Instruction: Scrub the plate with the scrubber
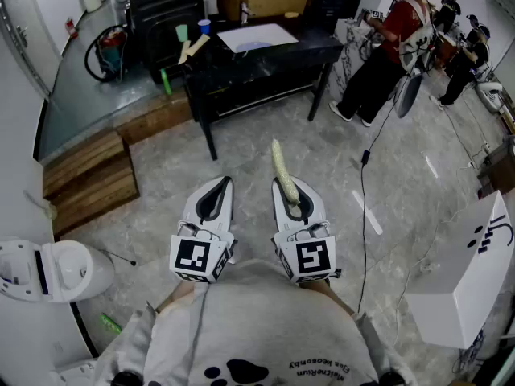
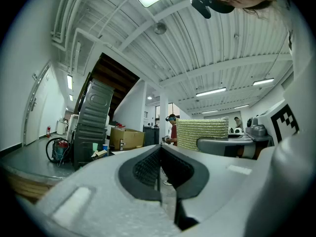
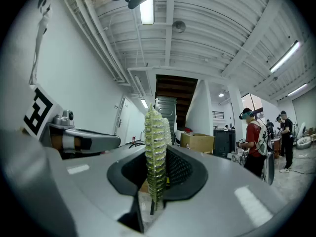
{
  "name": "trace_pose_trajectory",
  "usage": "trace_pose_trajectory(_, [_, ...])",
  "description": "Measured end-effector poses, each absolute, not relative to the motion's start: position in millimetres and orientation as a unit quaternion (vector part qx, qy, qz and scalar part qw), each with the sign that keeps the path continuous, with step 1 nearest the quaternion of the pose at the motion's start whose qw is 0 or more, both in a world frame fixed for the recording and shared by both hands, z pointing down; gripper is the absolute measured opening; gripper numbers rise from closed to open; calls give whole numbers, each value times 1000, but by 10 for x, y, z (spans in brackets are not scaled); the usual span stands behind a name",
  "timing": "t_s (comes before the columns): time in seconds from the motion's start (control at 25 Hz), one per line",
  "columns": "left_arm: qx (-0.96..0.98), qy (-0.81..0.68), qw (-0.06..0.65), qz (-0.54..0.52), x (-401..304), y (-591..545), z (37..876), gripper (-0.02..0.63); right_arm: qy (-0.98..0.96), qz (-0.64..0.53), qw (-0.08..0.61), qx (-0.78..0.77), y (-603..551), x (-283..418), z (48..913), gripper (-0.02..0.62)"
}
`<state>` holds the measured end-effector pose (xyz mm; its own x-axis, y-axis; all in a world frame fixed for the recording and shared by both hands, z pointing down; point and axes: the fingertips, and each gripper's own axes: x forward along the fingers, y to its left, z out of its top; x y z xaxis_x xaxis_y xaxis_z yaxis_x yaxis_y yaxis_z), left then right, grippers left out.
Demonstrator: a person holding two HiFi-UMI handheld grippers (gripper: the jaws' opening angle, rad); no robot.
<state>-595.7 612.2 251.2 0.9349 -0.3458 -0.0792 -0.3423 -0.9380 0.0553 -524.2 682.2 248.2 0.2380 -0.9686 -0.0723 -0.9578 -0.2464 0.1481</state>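
Scrubber (image 1: pixel 283 174), yellow-green and flat, is pinched on edge between the pads of my right gripper (image 1: pixel 290 190). Its near end sits in the jaws and the rest sticks out past the tips, toward the black table (image 1: pixel 265 64). In the right gripper view it stands as a thin strip between the two dark pads, which press on it from both sides. My left gripper (image 1: pixel 217 190) is just beside the right, the two held side by side in front of my chest. Its jaws are closed together with nothing between them, the pads meeting along one line. From the left gripper view the scrubber shows broadside, off to the right of my left jaws. Table stands well ahead of both grippers, with a white flat thing (image 1: pixel 257 37) on top. Whether that is the plate I cannot tell.
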Motion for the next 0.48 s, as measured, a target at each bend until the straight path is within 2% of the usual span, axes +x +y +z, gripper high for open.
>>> trace_pose_trajectory(0.28, [981,-188,23,-52,-5906,6183,2528,5,-618,-71,46,782,6938,-5159,2518,67])
trace_pose_trajectory(0.48, [980,-191,19,-51,-5851,6253,2534,5,-631,-74,15,772,6981,-5132,2459,69])
